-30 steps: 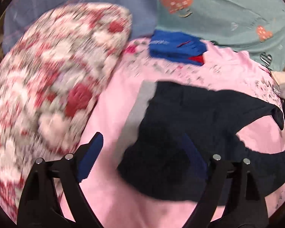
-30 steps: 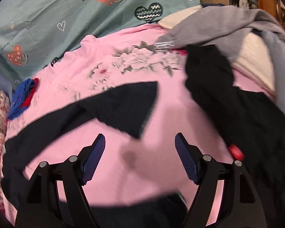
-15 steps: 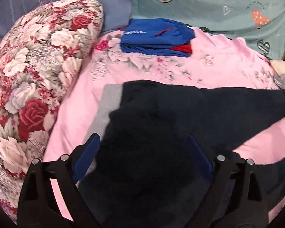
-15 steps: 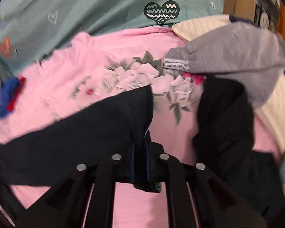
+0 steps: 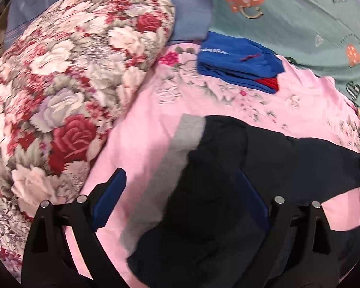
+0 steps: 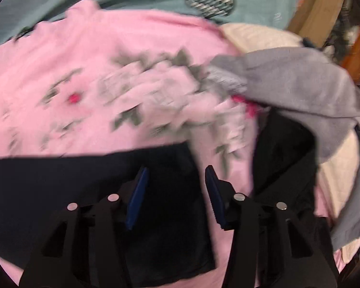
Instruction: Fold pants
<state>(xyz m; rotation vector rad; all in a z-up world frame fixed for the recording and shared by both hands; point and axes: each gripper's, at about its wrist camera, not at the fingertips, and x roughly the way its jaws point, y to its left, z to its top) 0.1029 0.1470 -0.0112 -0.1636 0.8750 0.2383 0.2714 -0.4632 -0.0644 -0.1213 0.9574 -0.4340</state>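
Note:
Dark navy pants with a grey waistband lie on a pink floral sheet. My left gripper is open, its blue pads either side of the waist end and just above it. In the right wrist view the pants' leg lies flat across the sheet. My right gripper is open over the leg's end and holds nothing. The right view is blurred.
A floral pillow fills the left. Folded blue clothes sit at the back near a teal heart-print cover. A grey garment and another dark garment are piled on the right over a cream quilt.
My right gripper was shut on the leg's end half a second ago and has opened, leaving the leg flat. The left gripper stayed open and shifted slightly over the waist.

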